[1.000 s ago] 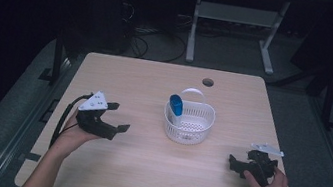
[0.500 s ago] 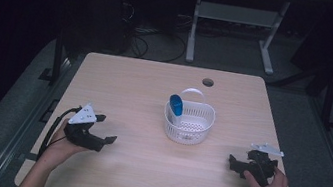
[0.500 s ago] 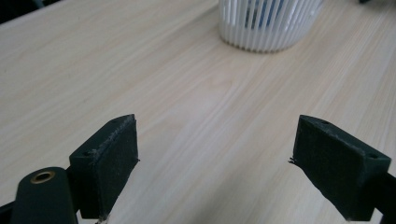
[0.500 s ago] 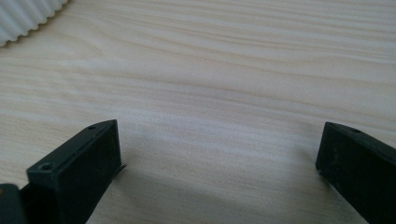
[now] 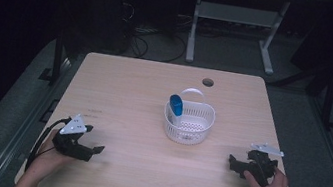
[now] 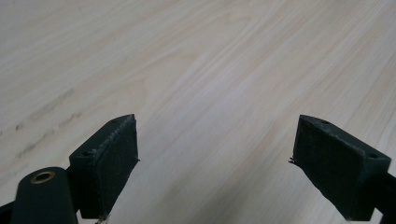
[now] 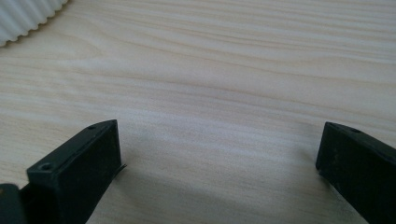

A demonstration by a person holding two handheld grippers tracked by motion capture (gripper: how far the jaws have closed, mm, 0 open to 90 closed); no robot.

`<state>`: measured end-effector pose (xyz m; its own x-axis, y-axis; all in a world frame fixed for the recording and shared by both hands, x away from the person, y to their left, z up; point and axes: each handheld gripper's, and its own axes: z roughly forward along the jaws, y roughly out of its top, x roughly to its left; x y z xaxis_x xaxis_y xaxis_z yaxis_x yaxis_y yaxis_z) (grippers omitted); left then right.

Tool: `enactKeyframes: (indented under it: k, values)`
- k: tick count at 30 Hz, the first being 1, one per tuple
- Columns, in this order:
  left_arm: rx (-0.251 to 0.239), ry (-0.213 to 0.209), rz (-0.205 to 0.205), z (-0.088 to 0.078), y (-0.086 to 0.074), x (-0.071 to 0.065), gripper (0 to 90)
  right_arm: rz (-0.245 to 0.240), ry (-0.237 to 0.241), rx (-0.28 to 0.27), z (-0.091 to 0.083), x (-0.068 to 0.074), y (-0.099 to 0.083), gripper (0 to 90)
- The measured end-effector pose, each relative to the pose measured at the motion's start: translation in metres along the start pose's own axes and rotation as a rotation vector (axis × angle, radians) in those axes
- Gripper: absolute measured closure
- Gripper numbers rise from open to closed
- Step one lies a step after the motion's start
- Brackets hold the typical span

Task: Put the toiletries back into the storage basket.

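While both pairs of blocky black jaws gape wide with nothing between them, pale wood grain runs beneath. Left gripper (image 5: 87, 148) sits low at the tabletop's (image 5: 129, 92) near left corner; right gripper (image 5: 240, 165) rests near right, its grey plate on top. Between them, well apart from both, stands a ribbed white plastic basket (image 5: 189, 123) with an arched handle, a rounded blue object (image 5: 176, 104) upright inside.

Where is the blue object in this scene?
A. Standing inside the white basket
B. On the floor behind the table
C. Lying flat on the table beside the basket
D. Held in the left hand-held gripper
A: the high view shows the blue object standing up inside the white basket at mid-table, while both hand-held grippers sit open and empty near the table's front edge.
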<state>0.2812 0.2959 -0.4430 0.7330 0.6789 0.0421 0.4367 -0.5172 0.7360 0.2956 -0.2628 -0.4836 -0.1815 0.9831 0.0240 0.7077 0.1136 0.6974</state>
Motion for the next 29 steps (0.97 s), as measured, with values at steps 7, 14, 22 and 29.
enactKeyframes:
  k: [7, 14, 22, 29]
  values:
    - [0.086, 0.041, 0.024, 0.008, -0.016, 0.000, 13.9, 0.000, 0.000, 0.000, 0.000, 0.000, 0.000, 0.0]
    - [0.078, 0.017, -0.018, 0.011, -0.025, 0.004, 13.5, 0.002, -0.001, 0.001, 0.000, 0.000, 0.000, 0.0]
    - [0.021, -0.010, -0.038, 0.011, -0.034, 0.008, 13.3, 0.004, -0.001, 0.001, -0.001, 0.001, -0.001, 0.0]
    - [0.021, -0.012, -0.036, 0.011, -0.033, 0.008, 13.3, 0.003, -0.001, 0.001, -0.001, 0.001, -0.001, 0.0]
